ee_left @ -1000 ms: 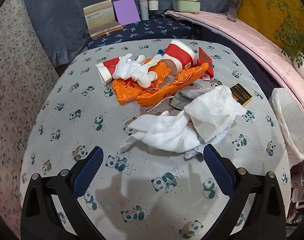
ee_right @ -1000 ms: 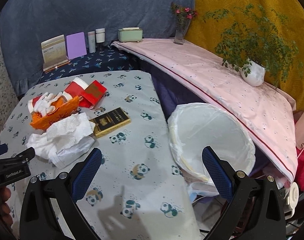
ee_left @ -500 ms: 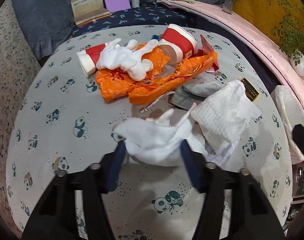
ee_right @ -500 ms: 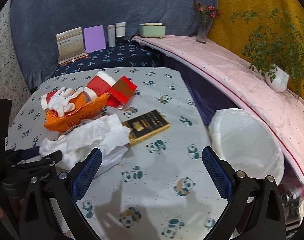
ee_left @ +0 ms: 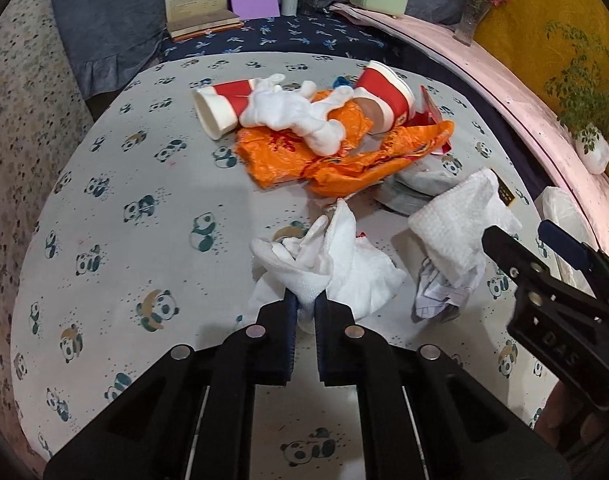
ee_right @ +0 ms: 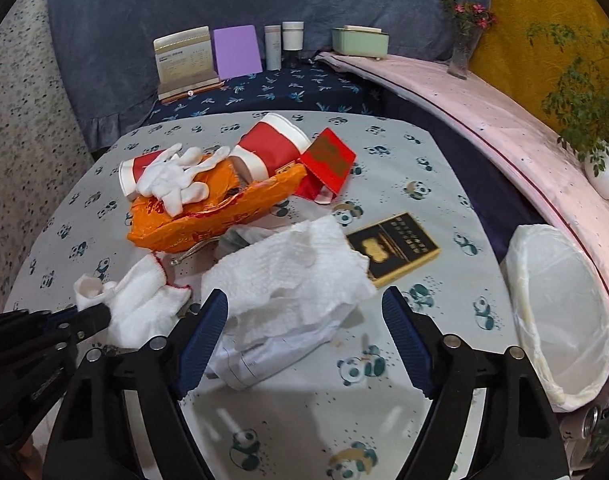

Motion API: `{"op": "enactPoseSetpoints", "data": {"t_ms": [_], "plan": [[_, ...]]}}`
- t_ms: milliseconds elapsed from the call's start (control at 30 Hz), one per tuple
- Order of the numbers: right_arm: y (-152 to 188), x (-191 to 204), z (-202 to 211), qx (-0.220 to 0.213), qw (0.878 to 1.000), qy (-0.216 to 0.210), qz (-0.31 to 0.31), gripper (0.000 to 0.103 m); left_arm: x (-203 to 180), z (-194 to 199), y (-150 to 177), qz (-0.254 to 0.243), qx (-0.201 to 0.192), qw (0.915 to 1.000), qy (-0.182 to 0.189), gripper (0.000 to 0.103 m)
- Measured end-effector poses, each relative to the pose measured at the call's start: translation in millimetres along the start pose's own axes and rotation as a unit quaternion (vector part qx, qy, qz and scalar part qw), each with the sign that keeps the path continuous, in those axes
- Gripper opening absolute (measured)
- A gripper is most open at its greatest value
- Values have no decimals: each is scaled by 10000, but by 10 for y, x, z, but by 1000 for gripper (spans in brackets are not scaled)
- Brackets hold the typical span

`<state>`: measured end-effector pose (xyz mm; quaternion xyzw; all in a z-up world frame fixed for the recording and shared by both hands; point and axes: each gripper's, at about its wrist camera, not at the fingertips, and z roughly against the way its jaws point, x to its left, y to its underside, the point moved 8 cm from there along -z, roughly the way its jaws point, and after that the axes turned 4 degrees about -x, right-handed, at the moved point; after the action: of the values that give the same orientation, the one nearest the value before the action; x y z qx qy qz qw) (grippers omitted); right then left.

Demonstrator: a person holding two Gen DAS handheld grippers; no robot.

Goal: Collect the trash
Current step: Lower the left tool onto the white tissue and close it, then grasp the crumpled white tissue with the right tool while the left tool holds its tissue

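My left gripper (ee_left: 304, 312) is shut on a white cotton glove (ee_left: 344, 256) at the near middle of the panda-print table; the glove also shows in the right wrist view (ee_right: 144, 304). My right gripper (ee_right: 304, 336) is open, its fingers either side of a crumpled white paper towel (ee_right: 288, 276) lying on paper scraps. Further back lie an orange plastic bag (ee_left: 328, 156), a second white glove (ee_left: 292, 112), two red and white paper cups (ee_left: 220, 104) and a red packet (ee_right: 328, 160). A white-lined trash bin (ee_right: 560, 320) stands at the table's right edge.
A black and gold box (ee_right: 396, 248) lies right of the paper towel. Books, bottles and a green box (ee_right: 360, 40) stand on the shelf behind. A pink-covered ledge (ee_right: 504, 120) with a potted plant (ee_right: 600, 164) runs along the right.
My left gripper moved forward and closed on the white glove, bunching it up. My right gripper swung left from the bin and came over the paper towel.
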<state>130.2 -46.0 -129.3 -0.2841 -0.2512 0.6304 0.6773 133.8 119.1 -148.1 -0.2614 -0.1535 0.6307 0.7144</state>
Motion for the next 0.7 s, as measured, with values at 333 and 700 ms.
{"op": "enactPoseSetpoints", "data": {"t_ms": [333, 700], "plan": [[-84, -88, -374, 172, 9995, 127, -235, 71, 99, -12, 26, 28, 23, 10000, -18, 8], [74, 13, -374, 363, 9987, -301, -195, 16, -19, 16, 7, -53, -13, 10000, 47, 8]]}}
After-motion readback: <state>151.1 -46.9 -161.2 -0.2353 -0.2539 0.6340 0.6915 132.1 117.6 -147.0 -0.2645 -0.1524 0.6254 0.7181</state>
